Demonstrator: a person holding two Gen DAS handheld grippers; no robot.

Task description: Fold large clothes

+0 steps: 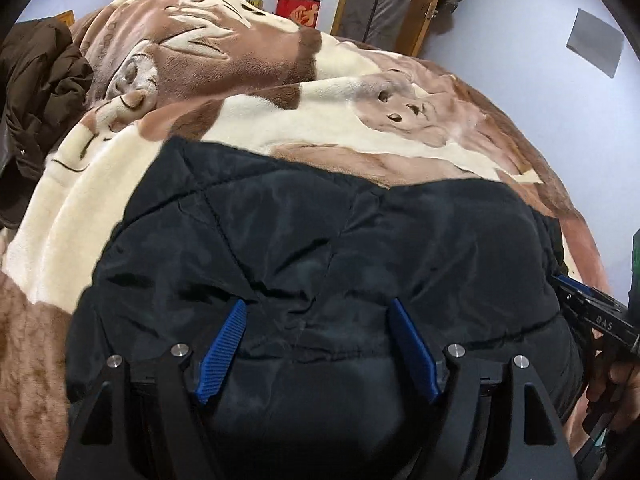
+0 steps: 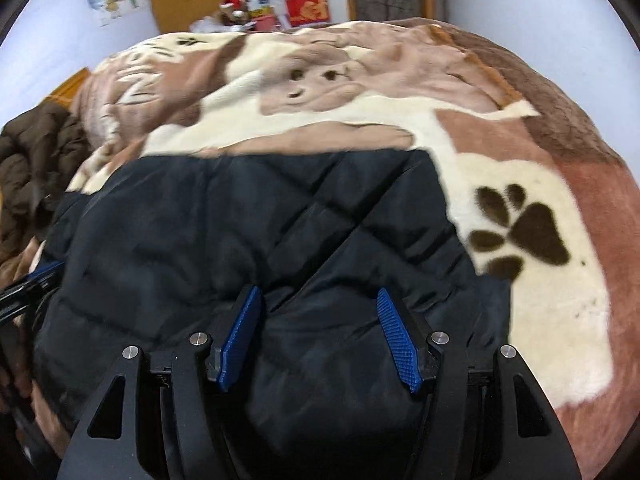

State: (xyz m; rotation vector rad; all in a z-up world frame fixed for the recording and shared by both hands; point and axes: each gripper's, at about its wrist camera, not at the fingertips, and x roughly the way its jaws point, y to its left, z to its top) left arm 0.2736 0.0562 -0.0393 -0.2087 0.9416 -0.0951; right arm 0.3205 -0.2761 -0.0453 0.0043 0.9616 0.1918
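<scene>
A black quilted jacket (image 1: 320,232) lies folded on a brown and cream animal-print blanket (image 1: 280,96). My left gripper (image 1: 317,303) stands open just over the jacket's near part, its blue pads (image 1: 220,352) wide apart and gripping no fabric. In the right wrist view the same jacket (image 2: 240,232) fills the lower middle, and my right gripper (image 2: 318,291) is likewise open above it, its blue pads (image 2: 400,340) spread. The right gripper also shows at the right edge (image 1: 592,312) of the left wrist view, and the left gripper at the left edge (image 2: 28,284) of the right wrist view.
A dark brown puffy coat (image 1: 36,92) is heaped on the bed's left side, also seen in the right wrist view (image 2: 32,152). The blanket (image 2: 520,160) with a paw print spreads to the right. Red and cardboard boxes (image 1: 298,12) stand beyond the bed's far end.
</scene>
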